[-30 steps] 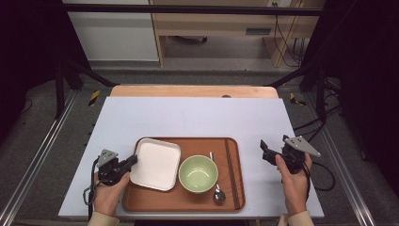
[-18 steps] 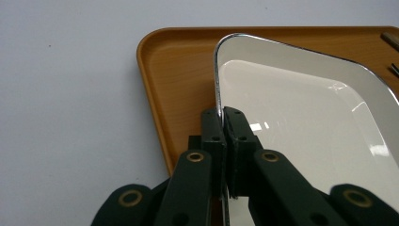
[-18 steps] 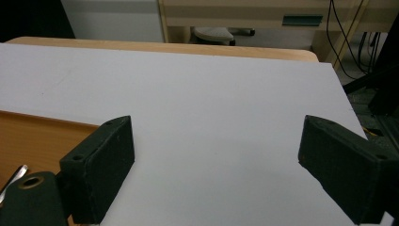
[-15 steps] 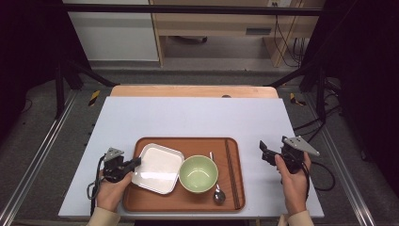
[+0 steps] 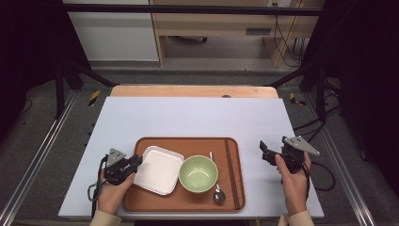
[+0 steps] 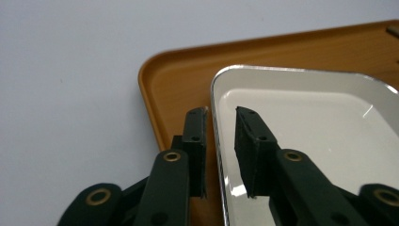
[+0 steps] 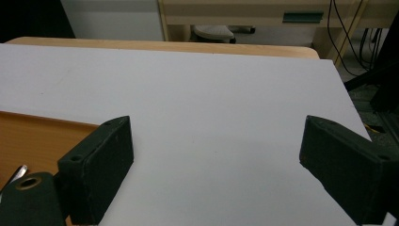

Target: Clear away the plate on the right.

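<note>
1. High view: the plate lies in the tray's left half beside the bowl; your left gripper sits at the plate's left edge. Back straight off the tray's left side
2. Left gripper view: the jaws have just been opening and stand narrow astride the rim, one pad inside; widen before lifting
3. Right gripper view: right gripper is wide, empty, off the tray's right edge; hold it there

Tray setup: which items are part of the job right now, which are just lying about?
In the job:
- white square plate, set on the tray
- left claw, jaws just opening, plate rim between them

Lying about:
- green bowl
- spoon
- chopsticks
- right claw, open, off the tray
</note>
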Motion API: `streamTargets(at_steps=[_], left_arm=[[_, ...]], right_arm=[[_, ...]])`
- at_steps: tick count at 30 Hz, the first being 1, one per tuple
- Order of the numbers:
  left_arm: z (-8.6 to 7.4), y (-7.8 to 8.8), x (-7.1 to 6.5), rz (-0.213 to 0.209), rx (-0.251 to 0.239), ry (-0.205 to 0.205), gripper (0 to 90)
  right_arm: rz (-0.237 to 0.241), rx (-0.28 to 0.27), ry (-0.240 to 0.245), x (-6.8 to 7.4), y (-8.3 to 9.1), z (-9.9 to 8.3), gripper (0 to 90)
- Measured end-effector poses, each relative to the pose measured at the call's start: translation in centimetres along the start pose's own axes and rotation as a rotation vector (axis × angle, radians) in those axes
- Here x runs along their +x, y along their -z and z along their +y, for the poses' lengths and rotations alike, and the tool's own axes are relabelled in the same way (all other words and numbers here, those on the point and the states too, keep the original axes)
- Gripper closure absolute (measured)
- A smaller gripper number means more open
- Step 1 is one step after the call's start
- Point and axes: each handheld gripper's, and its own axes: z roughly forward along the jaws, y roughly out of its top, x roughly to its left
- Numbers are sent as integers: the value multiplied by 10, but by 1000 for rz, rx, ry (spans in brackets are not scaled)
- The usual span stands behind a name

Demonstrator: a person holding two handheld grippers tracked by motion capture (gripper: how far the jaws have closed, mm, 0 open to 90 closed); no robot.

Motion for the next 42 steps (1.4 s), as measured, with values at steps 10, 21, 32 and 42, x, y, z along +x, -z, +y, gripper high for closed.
streamTargets(at_steps=[10, 21, 32, 42], left_arm=[[12, 2, 3, -3, -93, -65, 476], [21, 9, 7, -56, -164, -105, 245], [28, 22, 13, -105, -261, -138, 47], [34, 38, 22, -140, -332, -175, 25]], right_arm=[[-11, 1, 4, 0, 0, -1, 105], [-7, -5, -29, -2, 0, -3, 98], [5, -38, -15, 1, 0, -2, 99], [55, -114, 43, 13, 4, 6, 85]])
